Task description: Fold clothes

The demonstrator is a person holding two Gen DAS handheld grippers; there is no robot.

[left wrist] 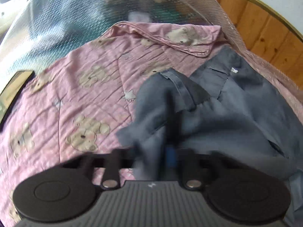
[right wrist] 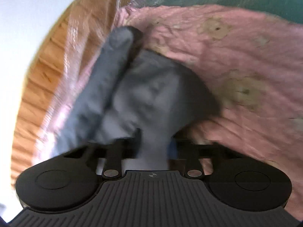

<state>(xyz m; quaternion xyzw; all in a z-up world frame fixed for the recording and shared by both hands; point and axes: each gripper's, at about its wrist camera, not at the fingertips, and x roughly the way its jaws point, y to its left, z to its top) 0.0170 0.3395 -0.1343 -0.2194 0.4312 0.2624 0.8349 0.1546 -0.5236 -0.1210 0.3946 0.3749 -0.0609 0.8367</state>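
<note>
A grey garment (left wrist: 227, 109) with a pocket and a small white tag lies crumpled on a pink bear-print blanket (left wrist: 79, 98). My left gripper (left wrist: 159, 151) is shut on a bunched fold of the grey garment, and the cloth hides its fingertips. In the right wrist view the same grey garment (right wrist: 147, 94) rises in a bunch from my right gripper (right wrist: 153, 147), which is shut on it. A long grey part (right wrist: 106, 75) hangs to the left. Both views are motion-blurred.
The pink blanket (right wrist: 236, 66) covers a bed. A wooden headboard (left wrist: 265, 37) wrapped in clear plastic runs along the right of the left wrist view and along the left of the right wrist view (right wrist: 47, 66). A teal plastic-covered surface (left wrist: 66, 19) lies beyond the blanket.
</note>
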